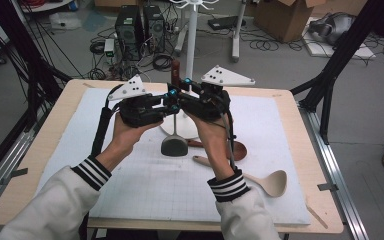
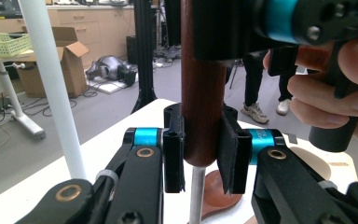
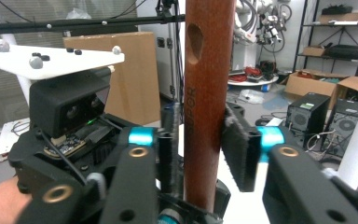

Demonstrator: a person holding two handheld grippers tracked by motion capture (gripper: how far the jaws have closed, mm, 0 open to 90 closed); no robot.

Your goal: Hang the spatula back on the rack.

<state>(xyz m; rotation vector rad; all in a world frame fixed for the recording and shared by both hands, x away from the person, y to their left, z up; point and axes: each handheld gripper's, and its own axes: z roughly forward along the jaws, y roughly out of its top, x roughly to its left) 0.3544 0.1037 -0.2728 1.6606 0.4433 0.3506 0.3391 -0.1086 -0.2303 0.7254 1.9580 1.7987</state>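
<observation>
A spatula stands upright over the white mat, with a dark head (image 1: 174,146) at the bottom, a thin metal shaft and a red-brown wooden handle (image 1: 176,67) on top. My left gripper (image 1: 168,98) is shut on the lower end of the handle (image 2: 203,93); its pads (image 2: 173,154) press both sides in the left gripper view (image 2: 203,151). My right gripper (image 1: 181,91) is shut on the same handle (image 3: 207,84) just above, with one pad (image 3: 237,149) against the wood, seen in the right gripper view (image 3: 200,147). The two grippers face each other, almost touching.
A white stand with a tall pole (image 1: 192,40) and round base (image 1: 187,131) rises just behind the spatula. A dark wooden spoon (image 1: 237,150) and a pale wooden ladle (image 1: 272,182) lie on the mat (image 1: 130,175) at the right. Cables and boxes litter the floor beyond the table.
</observation>
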